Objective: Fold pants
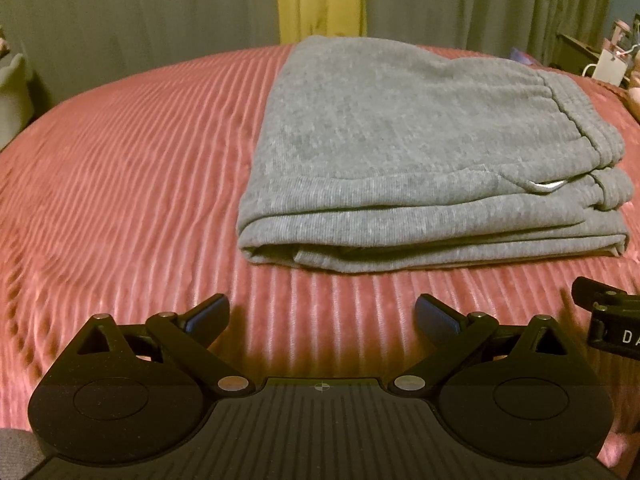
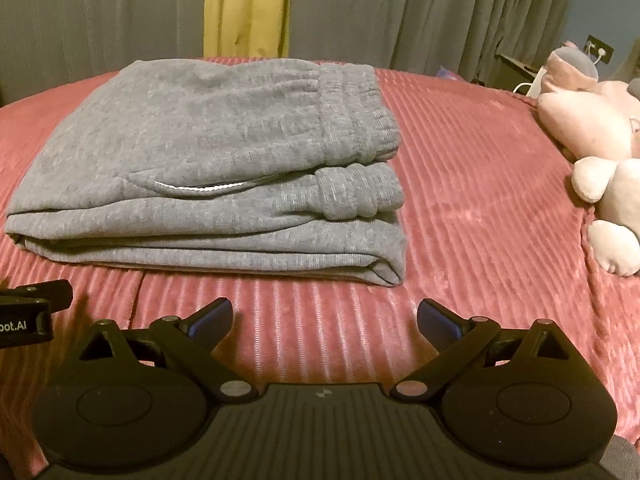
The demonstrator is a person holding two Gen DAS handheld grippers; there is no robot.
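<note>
Pants [image 1: 404, 152]: grey, folded into a flat stack of several layers on the bedspread; in the left wrist view they lie at 1 o'clock from the gripper, in the right wrist view [image 2: 208, 168] at 11 o'clock.
Waistband [image 2: 352, 120]: gathered elastic edge on the stack's right side, folded over itself.
Left gripper [image 1: 322, 312]: fingers spread wide, nothing between them, over bare bedspread just short of the pants' near edge.
Right gripper [image 2: 325, 314]: fingers likewise wide apart and empty, near the stack's front edge, not touching it.
Bedspread [image 1: 120, 168]: pink, ribbed.
Plush toy [image 2: 600, 152]: pale pink, at 2 o'clock in the right wrist view, well apart from the pants.
Curtain [image 2: 400, 12]: grey, behind the bed at 12 o'clock.
</note>
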